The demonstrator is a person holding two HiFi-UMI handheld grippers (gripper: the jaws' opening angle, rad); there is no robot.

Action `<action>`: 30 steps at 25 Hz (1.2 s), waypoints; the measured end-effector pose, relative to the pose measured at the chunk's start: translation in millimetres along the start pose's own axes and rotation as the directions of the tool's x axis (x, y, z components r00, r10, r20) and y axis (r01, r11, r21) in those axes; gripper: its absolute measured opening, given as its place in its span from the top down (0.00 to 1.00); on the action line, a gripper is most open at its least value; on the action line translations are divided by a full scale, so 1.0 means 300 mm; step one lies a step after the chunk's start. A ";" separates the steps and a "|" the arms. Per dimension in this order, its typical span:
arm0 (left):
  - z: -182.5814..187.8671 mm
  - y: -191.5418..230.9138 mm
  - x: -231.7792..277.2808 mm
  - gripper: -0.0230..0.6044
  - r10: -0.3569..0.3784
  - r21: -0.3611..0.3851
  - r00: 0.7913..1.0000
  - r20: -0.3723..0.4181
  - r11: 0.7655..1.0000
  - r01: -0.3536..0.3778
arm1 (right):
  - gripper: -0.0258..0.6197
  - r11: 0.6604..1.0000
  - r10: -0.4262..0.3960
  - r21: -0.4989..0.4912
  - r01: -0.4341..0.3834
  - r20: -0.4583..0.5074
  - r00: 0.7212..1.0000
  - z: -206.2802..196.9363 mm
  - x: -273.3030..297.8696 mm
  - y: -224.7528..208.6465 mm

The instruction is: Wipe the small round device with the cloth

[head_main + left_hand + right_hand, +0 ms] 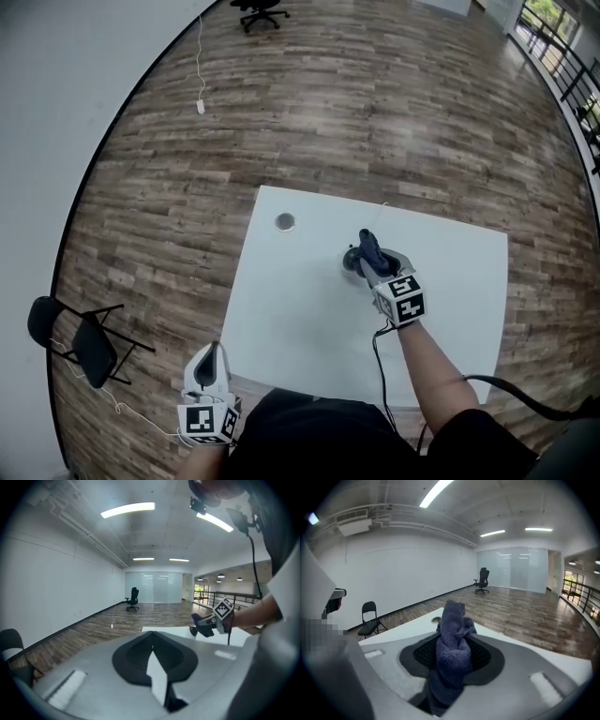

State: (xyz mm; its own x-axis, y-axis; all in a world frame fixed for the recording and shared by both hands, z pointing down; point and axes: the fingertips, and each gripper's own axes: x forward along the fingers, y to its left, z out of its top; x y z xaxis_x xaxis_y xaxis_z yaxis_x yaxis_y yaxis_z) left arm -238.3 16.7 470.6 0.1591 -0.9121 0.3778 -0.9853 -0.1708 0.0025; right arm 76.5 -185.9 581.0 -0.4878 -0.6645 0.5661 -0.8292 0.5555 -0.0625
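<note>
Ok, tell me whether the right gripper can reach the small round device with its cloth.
Probably yes: the right gripper, shut on the cloth, is over the table, and only bare tabletop lies between it and the small round device.

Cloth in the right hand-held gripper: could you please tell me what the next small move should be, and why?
Probably carry the cloth over to the small round device and lower it on. The right hand-held gripper is shut on the cloth, while the device lies apart from it on the table, farther away and to the left in the head view, with nothing touching it.
</note>
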 end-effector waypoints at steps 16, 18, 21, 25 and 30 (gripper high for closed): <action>-0.024 0.051 -0.058 0.95 0.052 -0.023 0.999 -0.008 0.998 -0.052 | 0.75 0.924 -0.026 -0.380 -0.034 -0.153 0.988 0.021 0.103 0.134; -0.024 0.059 -0.059 0.95 0.056 -0.023 0.998 -0.010 0.998 -0.056 | 0.75 0.913 -0.013 -0.405 -0.052 -0.158 0.987 0.017 0.115 0.169; -0.027 0.063 -0.064 0.95 0.057 -0.018 0.998 -0.013 0.998 -0.058 | 0.75 0.916 0.029 -0.391 -0.094 -0.169 0.985 -0.001 0.134 0.218; -0.028 0.072 -0.070 0.95 0.060 -0.016 0.998 -0.017 0.998 -0.060 | 0.75 0.918 0.057 -0.379 -0.121 -0.176 0.983 -0.024 0.151 0.256; -0.033 0.081 -0.083 0.95 0.069 -0.012 0.997 -0.028 0.997 -0.070 | 0.75 0.913 0.094 -0.376 -0.158 -0.184 0.979 -0.049 0.164 0.294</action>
State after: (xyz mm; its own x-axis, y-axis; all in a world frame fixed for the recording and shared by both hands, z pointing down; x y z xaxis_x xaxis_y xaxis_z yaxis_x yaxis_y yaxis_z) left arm -266.7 39.0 470.6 0.0885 -0.9109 0.4031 -0.9947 -0.1023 -0.0128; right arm -16.7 -162.0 615.4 -0.5051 -0.5063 0.6989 -0.5770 0.8004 0.1628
